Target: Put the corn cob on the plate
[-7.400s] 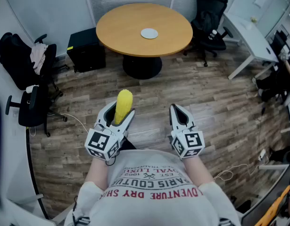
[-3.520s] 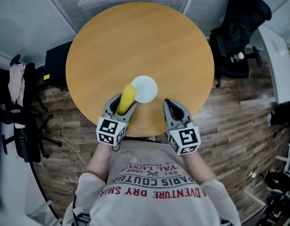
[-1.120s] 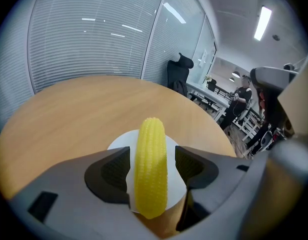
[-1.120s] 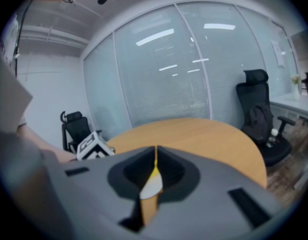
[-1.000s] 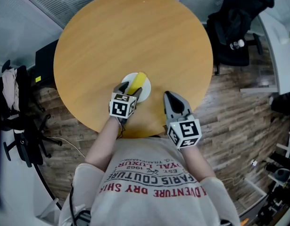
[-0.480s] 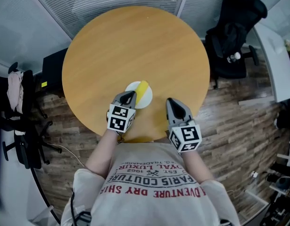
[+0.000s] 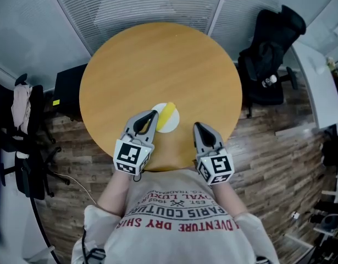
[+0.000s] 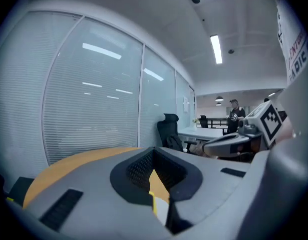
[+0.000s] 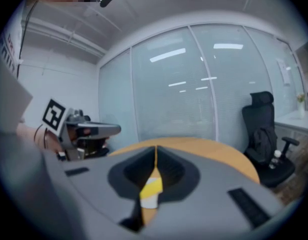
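The yellow corn cob (image 7: 168,114) lies on the small white plate (image 7: 170,126) near the front edge of the round wooden table (image 7: 158,59). My left gripper (image 7: 153,114) hangs just left of the plate, above the table, shut with nothing in it. In the left gripper view its jaws (image 8: 154,151) meet, and a sliver of corn cob (image 8: 151,202) shows below them. My right gripper (image 7: 197,126) is shut and empty, right of the plate. In the right gripper view the corn cob (image 9: 152,185) and the plate (image 9: 149,202) show through the gap under the closed jaws (image 9: 156,151).
A black office chair (image 7: 270,48) stands right of the table, and a black box (image 7: 67,89) sits on the floor at its left. More chairs (image 7: 20,114) with clothes on them stand at the far left. A white desk (image 7: 320,87) is at the right edge.
My left gripper has let go of the corn cob on the plate, shut, and lifted back toward me. The right gripper has risen slightly.
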Tool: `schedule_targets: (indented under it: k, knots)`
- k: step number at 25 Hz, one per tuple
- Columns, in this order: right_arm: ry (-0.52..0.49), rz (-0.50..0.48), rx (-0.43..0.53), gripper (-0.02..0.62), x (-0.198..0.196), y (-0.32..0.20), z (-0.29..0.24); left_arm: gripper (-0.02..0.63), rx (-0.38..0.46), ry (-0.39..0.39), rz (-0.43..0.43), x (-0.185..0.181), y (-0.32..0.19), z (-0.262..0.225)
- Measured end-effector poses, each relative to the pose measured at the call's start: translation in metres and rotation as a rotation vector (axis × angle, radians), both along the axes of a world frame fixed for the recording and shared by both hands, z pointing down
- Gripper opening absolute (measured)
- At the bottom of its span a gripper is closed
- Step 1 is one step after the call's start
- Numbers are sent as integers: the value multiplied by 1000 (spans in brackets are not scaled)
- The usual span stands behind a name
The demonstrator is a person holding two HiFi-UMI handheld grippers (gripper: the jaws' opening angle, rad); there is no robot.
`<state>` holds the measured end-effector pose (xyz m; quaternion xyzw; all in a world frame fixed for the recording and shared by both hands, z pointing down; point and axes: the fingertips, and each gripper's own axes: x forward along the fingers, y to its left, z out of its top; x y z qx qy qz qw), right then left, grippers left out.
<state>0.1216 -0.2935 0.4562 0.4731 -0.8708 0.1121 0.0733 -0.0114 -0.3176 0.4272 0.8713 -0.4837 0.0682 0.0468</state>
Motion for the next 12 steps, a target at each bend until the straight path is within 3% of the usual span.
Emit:
schedule_targets:
  k: [5, 12]
  knots:
    - [2, -15, 32, 29, -8, 7, -11, 32, 110, 21, -5, -14, 22, -37]
    - [-7, -36, 60, 29, -15, 12, -24, 32, 158, 53, 10, -23, 39, -60]
